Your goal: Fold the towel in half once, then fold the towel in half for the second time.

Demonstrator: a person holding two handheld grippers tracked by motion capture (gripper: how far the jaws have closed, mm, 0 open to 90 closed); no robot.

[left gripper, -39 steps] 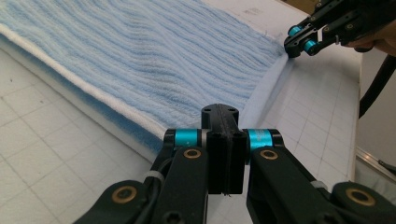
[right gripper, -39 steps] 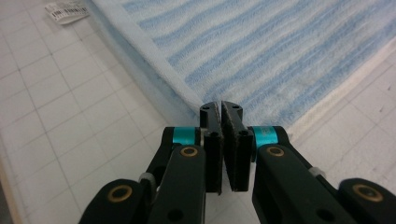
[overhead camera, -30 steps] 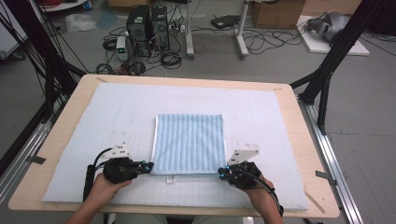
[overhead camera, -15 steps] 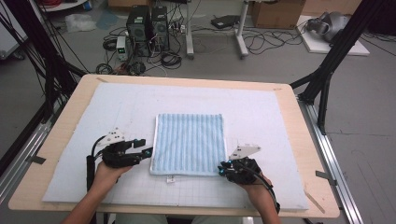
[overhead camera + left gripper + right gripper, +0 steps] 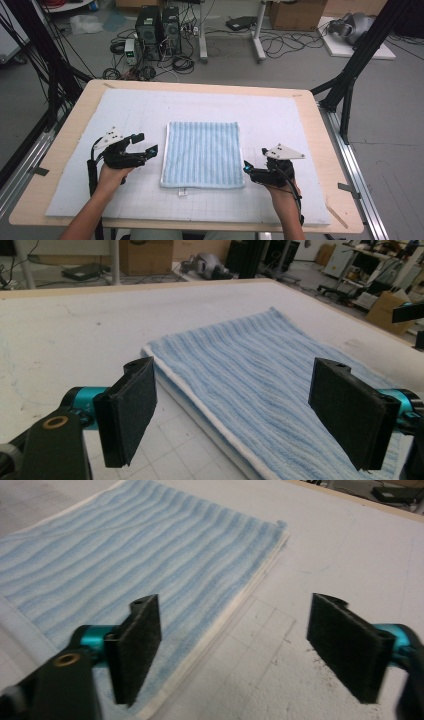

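At the middle of the white-padded surface [image 5: 75,150] lies the folded blue striped towel [image 5: 202,154], flat and square, its white hem and small tag along the near edge. It looks as if a fold has just been laid down and let go, so the step in hand is the release and the pull-away.

On the left, the left tool [image 5: 144,143] hangs just beside the towel's left edge, and its jaws have just been opening. In the left gripper view the left tool's black pads [image 5: 127,410] stand wide apart with nothing between them but the towel's edge lying below, untouched. On the right, the right tool [image 5: 247,168] sits just beside the near right corner, and its jaws too have just been opening. In the right gripper view the pads [image 5: 136,647] gape wide over the hem and the bare padding, gripping nothing.

If another fold is wanted, the next move calls for both tools to come down on one edge, pinch the layers together and carry them across evenly; otherwise the towel needs only smoothing.
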